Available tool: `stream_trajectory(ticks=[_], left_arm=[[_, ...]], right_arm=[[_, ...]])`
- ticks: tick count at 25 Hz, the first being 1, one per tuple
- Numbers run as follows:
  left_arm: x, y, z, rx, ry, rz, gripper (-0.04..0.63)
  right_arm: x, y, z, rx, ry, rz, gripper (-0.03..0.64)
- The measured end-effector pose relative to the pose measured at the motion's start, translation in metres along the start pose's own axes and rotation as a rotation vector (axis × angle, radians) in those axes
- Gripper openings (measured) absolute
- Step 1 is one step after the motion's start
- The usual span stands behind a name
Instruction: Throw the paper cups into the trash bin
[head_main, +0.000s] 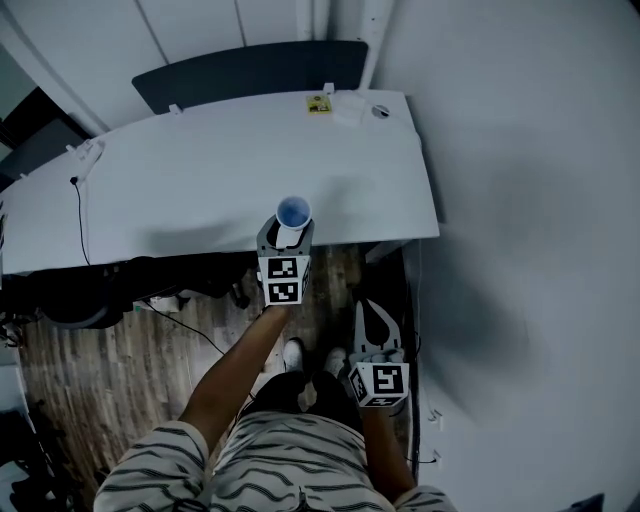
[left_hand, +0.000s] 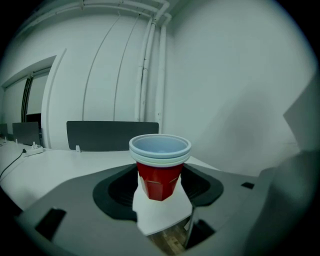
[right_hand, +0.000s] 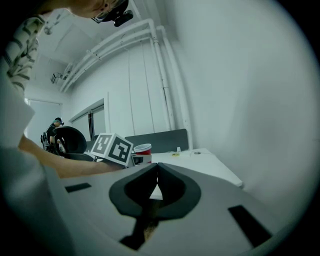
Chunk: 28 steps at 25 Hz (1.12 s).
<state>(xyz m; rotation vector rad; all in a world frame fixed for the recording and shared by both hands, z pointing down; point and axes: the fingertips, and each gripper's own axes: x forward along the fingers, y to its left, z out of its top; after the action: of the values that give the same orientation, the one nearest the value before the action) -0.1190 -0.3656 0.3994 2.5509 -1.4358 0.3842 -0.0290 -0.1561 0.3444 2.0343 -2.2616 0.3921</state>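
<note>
Paper cups, stacked, are pinched in the left gripper at frame centre, the right gripper pressed together empty; no bin shows, so the throw is not yet done.

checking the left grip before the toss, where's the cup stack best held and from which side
On the red wall just under the rims, jaws coming level from the side: the cups stand upright and taper downward, so the rims stop a slip. The left gripper holds them there.

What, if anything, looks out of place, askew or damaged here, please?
Nothing stands out: the stacked paper cups sit upright and uncrushed in the left gripper, and the right gripper is shut on nothing.
</note>
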Motion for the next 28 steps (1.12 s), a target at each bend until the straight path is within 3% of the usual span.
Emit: stream_trajectory(ticks=[11,16,28], left_arm=[[-0.065,-0.036,0.042,0.008,-0.052,-0.052,0.287],[-0.09,-0.06,0.056,0.02,-0.09,-0.112,0.287],[-0.112,-0.116,0.044,0.051,-0.086,-0.263,0.287]], right_arm=[[-0.039,-0.015,0.027,-0.006,-0.054,-0.072,0.018],[-0.058,-0.018,0.039,0.015,-0.083,-0.134,0.018],[-0.099,-0.034,0.052,0.052,-0.135,-0.278,0.018]])
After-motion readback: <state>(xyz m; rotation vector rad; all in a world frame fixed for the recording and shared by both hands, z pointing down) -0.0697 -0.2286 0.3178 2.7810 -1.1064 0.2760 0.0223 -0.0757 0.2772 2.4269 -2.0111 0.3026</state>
